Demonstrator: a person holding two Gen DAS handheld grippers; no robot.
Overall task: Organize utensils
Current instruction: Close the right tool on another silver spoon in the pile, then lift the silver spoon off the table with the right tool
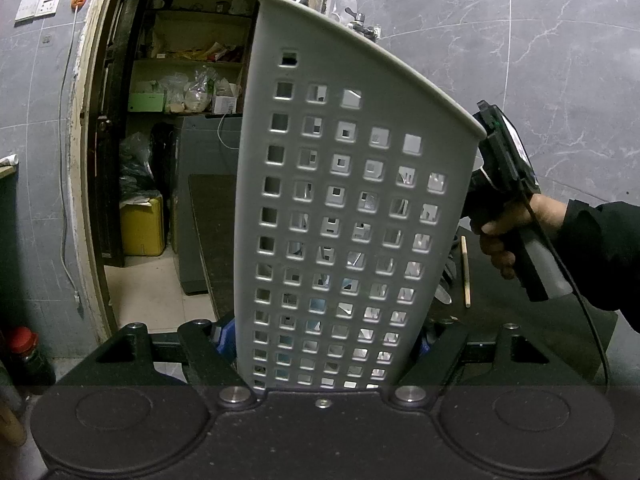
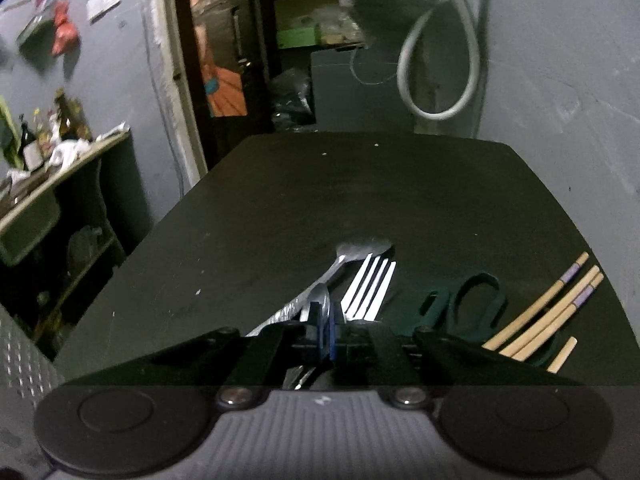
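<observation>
My left gripper point(image 1: 322, 344) is shut on a grey perforated utensil holder point(image 1: 344, 208) and holds it upright, filling the middle of the left wrist view. My right gripper point(image 2: 326, 332) is shut on the handle of a metal utensil point(image 2: 318, 300), low over the black table point(image 2: 360, 192). A spoon point(image 2: 356, 250) and a fork point(image 2: 370, 284) lie just ahead of it. Dark green scissors point(image 2: 468, 304) and wooden chopsticks point(image 2: 556, 308) lie to the right. The right gripper also shows beside the holder in the left wrist view point(image 1: 508, 184).
An open doorway with cluttered shelves point(image 1: 188, 80) stands behind the table. A side counter with bottles point(image 2: 48, 148) is at the left. A grey hose point(image 2: 440, 60) hangs on the marble wall. A single chopstick point(image 1: 465, 272) lies behind the holder.
</observation>
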